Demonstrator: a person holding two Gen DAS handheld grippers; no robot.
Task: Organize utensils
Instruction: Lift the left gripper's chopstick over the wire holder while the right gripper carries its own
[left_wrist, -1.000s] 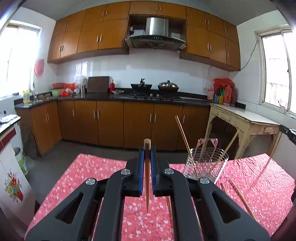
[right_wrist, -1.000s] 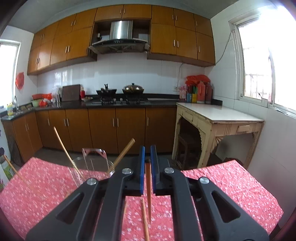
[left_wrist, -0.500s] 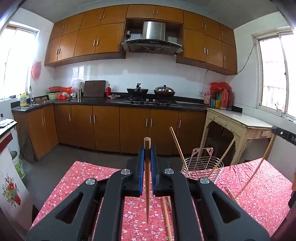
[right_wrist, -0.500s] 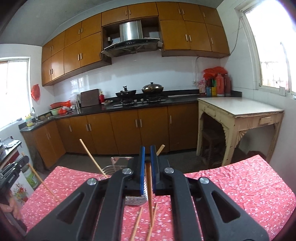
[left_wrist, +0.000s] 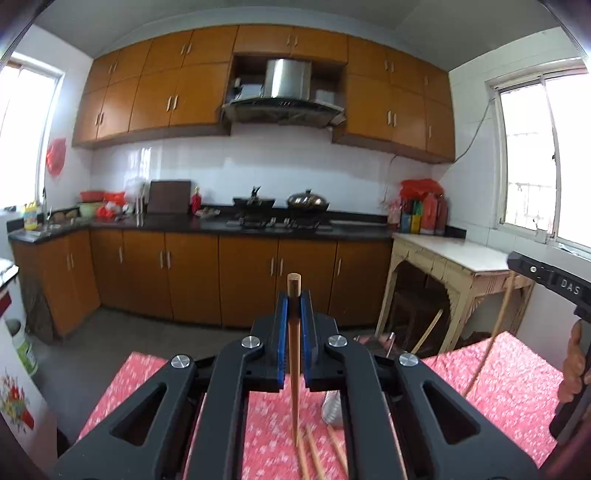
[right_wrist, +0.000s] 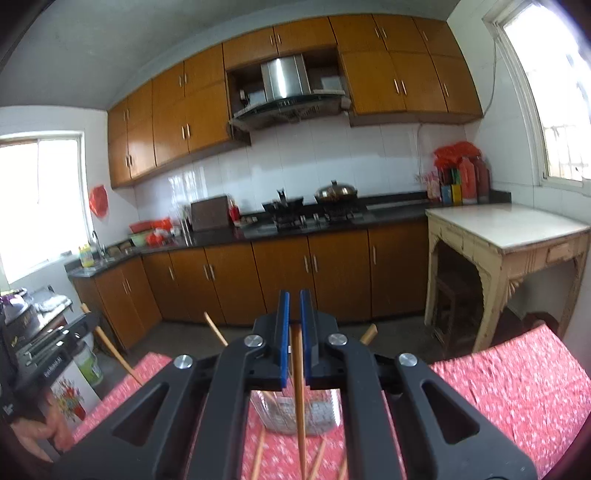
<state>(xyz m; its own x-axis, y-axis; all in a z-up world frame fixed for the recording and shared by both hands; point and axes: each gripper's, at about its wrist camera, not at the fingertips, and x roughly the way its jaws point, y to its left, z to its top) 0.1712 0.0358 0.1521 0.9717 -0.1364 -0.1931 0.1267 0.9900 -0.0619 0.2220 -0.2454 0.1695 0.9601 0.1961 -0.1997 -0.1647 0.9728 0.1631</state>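
My left gripper (left_wrist: 294, 297) is shut on a wooden chopstick (left_wrist: 294, 369) that stands upright, its tip hanging above the red floral tablecloth (left_wrist: 509, 384). My right gripper (right_wrist: 294, 301) is shut on another chopstick (right_wrist: 297, 391), which hangs down in front of the wire utensil basket (right_wrist: 284, 411). Two chopsticks (right_wrist: 216, 328) lean out of that basket. Several loose chopsticks (left_wrist: 314, 458) lie on the cloth below the grippers. In the left wrist view the basket (left_wrist: 332, 410) is mostly hidden behind the gripper. The right gripper's body (left_wrist: 546, 280) shows at the right edge.
A pale side table (right_wrist: 506, 229) stands to the right beyond the cloth. Brown kitchen cabinets (left_wrist: 240, 280) and a stove line the far wall. A white appliance with a flower decal (right_wrist: 74, 398) sits at the left. A hand (right_wrist: 33, 435) holds the left gripper.
Both grippers have risen with their chopsticks still held, so the table and basket sit lower in both views. The right view has swung left and now faces the basket.
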